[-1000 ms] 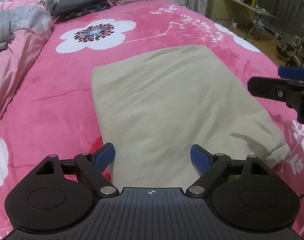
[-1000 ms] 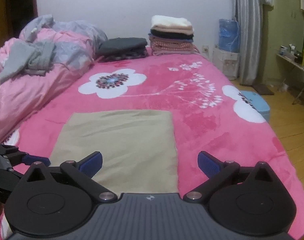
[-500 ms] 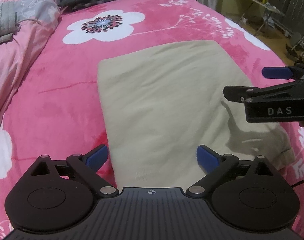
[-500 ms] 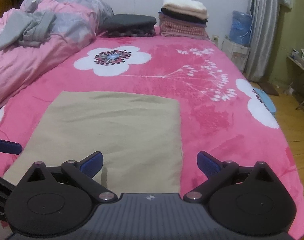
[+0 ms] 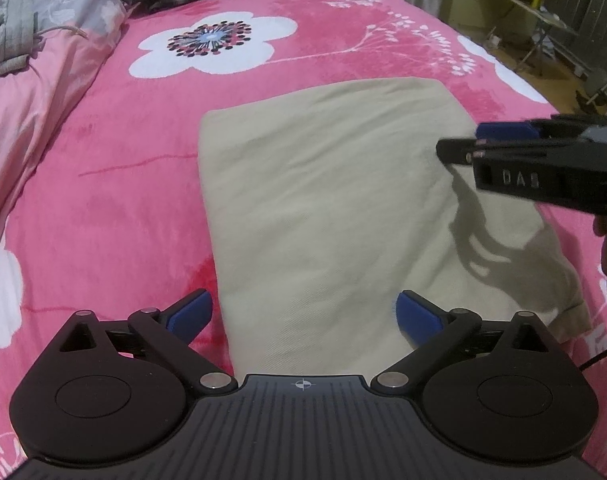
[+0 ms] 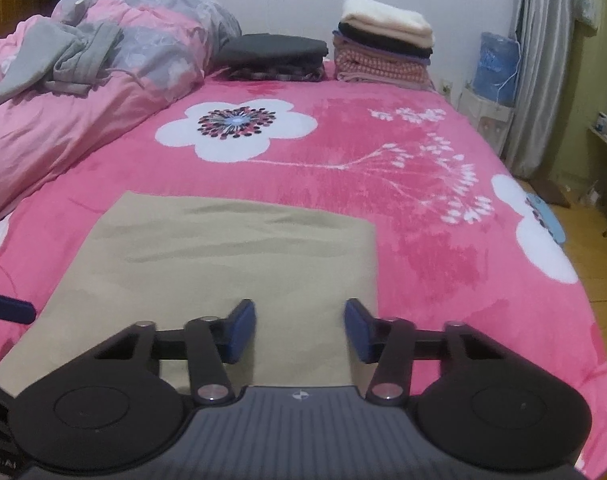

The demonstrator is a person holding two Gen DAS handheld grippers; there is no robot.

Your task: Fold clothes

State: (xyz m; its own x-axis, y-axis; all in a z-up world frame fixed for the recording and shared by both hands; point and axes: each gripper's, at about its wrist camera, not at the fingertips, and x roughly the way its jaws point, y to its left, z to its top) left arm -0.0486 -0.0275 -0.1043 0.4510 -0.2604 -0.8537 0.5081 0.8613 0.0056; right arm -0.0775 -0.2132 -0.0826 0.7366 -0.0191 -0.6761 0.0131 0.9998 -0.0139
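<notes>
I hold my left gripper [image 5: 303, 314] spread over the beige garment's [image 5: 335, 200] near edge while my right gripper [image 6: 300, 330], jaws just closing with nothing pinched yet, readies a fold.

Beige cloth [image 5: 327, 208] folded flat on pink blanket [image 5: 103, 208], just this side of the blanket's white flower. Left gripper [image 5: 303, 316] over the cloth's near left corner, jaws spread wide and just widened further, nothing pinched, left pad beyond the cloth's edge. Right gripper [image 5: 499, 142] above the cloth's right side, seen side-on, shadow on the fabric.
</notes>
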